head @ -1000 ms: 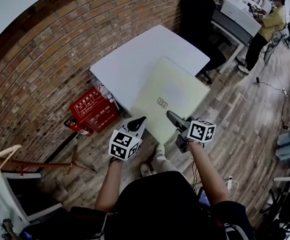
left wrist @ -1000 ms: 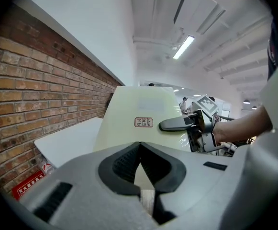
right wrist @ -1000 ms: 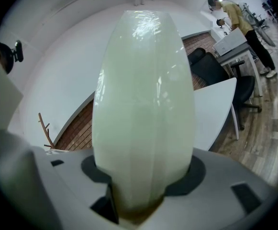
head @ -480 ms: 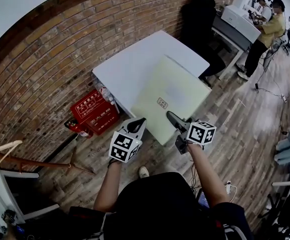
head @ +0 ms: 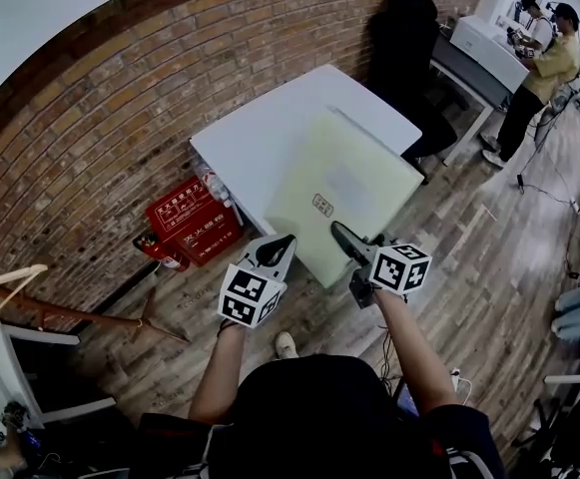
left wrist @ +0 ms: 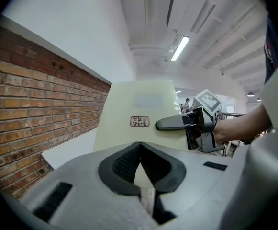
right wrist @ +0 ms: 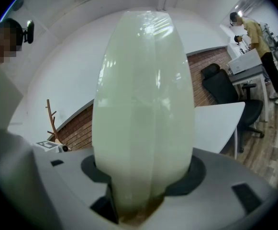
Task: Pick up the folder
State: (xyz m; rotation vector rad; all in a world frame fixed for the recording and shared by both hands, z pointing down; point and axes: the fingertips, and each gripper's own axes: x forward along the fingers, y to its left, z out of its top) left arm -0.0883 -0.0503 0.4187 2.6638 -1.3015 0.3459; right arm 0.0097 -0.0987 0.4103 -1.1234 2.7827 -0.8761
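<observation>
A large pale green folder with a small label hangs above the white table, its near edge raised. My left gripper is shut on the folder's near left corner. My right gripper is shut on the near edge a little further right. In the left gripper view the folder rises beyond the closed jaws, with the right gripper clamped on its side. The right gripper view is filled by the bowed folder standing up out of the jaws.
A brick wall runs behind the table. A red box sits on the wooden floor by the table's left corner. A black chair stands at the far end. People stand by a desk at the top right. A wooden rack is at the left.
Both grippers and the folder have risen a little, and the folder's near edge sits higher off the table. The person's foot has drawn back from under the folder.
</observation>
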